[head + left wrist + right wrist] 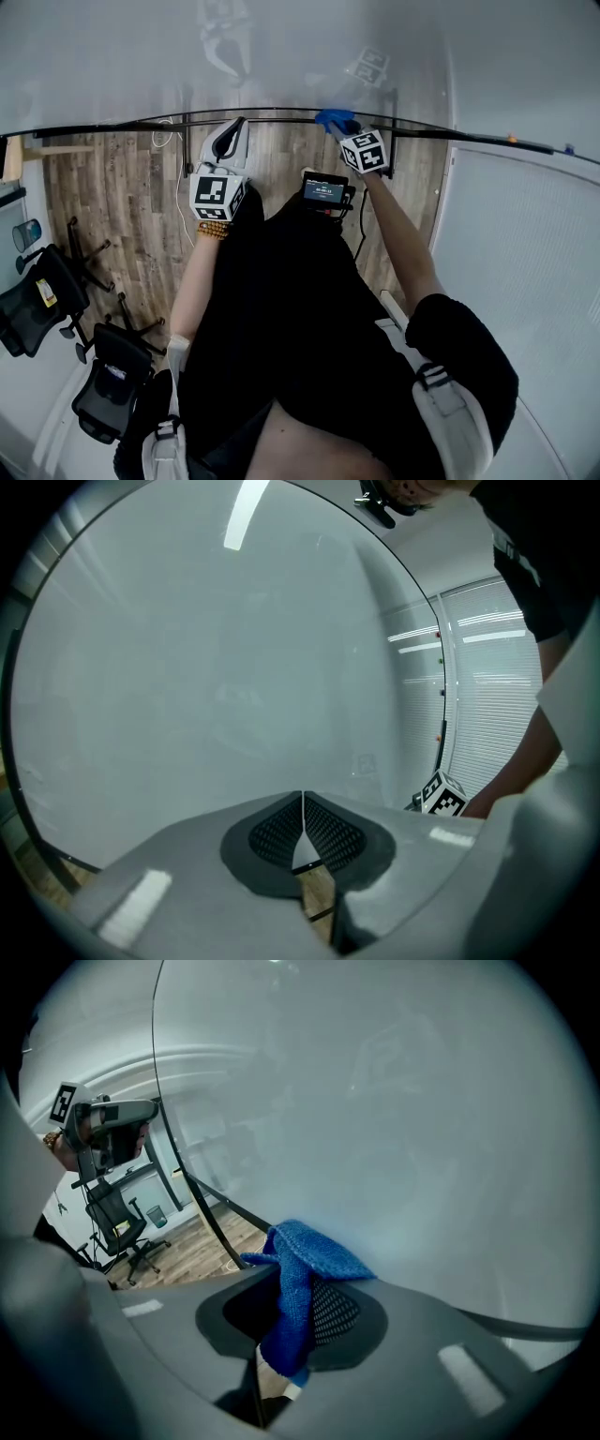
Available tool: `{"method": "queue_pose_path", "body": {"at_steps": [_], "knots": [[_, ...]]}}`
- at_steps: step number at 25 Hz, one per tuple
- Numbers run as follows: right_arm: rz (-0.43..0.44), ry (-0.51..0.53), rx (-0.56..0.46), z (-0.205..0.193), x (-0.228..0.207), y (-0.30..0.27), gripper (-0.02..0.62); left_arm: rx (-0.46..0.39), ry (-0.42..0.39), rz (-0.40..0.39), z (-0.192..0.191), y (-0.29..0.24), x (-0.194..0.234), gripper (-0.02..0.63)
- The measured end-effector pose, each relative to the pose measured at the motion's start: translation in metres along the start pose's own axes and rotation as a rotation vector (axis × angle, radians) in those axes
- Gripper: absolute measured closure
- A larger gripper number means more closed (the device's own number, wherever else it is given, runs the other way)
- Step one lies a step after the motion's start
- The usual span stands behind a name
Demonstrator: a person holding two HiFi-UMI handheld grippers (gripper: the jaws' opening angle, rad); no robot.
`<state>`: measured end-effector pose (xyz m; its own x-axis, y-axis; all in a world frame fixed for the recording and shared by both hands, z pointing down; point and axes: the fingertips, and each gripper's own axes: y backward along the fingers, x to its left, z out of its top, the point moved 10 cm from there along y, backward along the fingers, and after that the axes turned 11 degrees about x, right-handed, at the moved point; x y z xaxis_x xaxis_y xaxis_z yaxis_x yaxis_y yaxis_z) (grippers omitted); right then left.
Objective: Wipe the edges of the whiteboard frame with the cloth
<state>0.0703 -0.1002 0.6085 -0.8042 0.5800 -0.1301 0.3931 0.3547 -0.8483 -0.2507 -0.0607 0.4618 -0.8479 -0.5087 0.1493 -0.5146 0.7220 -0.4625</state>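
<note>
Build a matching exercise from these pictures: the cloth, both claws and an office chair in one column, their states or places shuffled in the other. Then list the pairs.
Column one:
1. blue fuzzy cloth
2. left claw
3. right claw
4. black wheeled office chair

Column two:
a. standing on the brown wooden floor
b. shut, nothing between its jaws
c. pinched between two jaws
d. shut on the cloth

Pairs: 1-c, 2-b, 3-d, 4-a.
</note>
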Motion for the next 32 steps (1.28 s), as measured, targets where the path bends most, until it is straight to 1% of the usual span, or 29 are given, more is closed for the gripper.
{"method": "queue_pose_path", "body": {"at_steps": [2, 7, 12, 19, 32], "knots": [[0.006, 0.0, -0.001, -0.001, -0.001, 0.0, 0.489, 0.001, -0.006, -0.005, 0.003, -0.003, -0.002, 0.605], [0.017, -0.005, 0.001, 0.002, 0.011, -0.004, 0.489, -0.001, -0.011, -0.025, 0.003, -0.001, 0.007, 0.605], [0.023, 0.014, -0.005, 0.005, 0.016, -0.005, 0.489, 0.005, -0.026, -0.039, 0.004, -0.003, 0.004, 0.605], [0.027, 0.008, -0.028, 0.007, 0.018, -0.008, 0.489, 0.012, -0.042, -0.041, 0.005, -0.003, 0.007, 0.605], [0.038, 0.004, -0.058, 0.001, 0.047, -0.025, 0.489, 0.008, -0.055, -0.033, -0.019, 0.017, 0.014, 0.605]]}}
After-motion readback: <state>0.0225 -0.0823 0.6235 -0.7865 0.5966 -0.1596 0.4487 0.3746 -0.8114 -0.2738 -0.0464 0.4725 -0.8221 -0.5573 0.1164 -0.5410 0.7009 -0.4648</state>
